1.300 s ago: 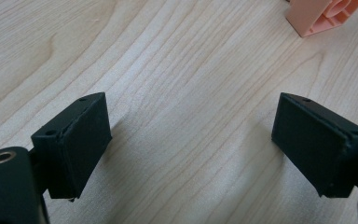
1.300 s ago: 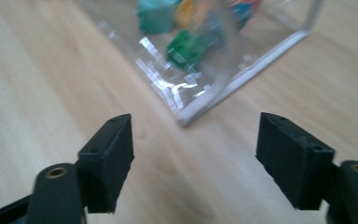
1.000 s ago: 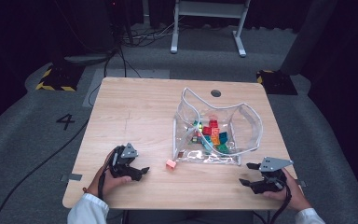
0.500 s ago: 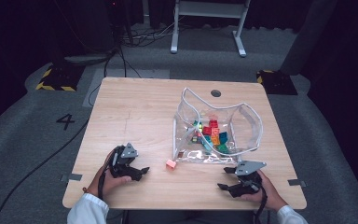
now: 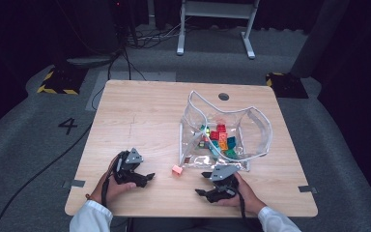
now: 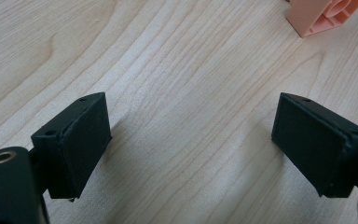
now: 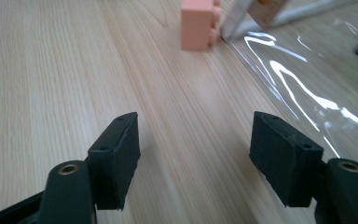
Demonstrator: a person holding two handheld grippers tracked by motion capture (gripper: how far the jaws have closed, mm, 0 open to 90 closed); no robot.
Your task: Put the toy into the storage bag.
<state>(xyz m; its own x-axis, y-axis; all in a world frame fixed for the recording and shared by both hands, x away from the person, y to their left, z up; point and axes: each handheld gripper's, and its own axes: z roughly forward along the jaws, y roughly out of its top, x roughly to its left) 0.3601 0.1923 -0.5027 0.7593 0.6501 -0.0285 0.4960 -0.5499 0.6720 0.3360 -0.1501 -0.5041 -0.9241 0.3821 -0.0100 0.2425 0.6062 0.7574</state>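
Note:
A small salmon-pink brick (image 5: 177, 169) lies on the wooden table (image 5: 140, 116) just off the near left corner of a clear plastic bag (image 5: 258, 128) holding several coloured bricks (image 5: 221, 138). My left gripper (image 5: 149, 177) rests near the front left, open, nothing between its jaws; the pink brick (image 6: 324, 15) lies ahead of it to the right. My right gripper (image 5: 199, 193) sits low near the front edge, pointing left toward the brick (image 7: 197, 24). Its jaws have just been closing a little but stand open with bare wood between them.
The bag's flat plastic edge (image 7: 303, 79) lies along the right of the right gripper's path. A round hole (image 5: 223, 96) is in the table's far side. Beyond the table are grey floor, cables and a white stand (image 5: 215, 24).
The right hand has slid left along the front edge, from the right corner to just below the bag. The left hand has stayed put.

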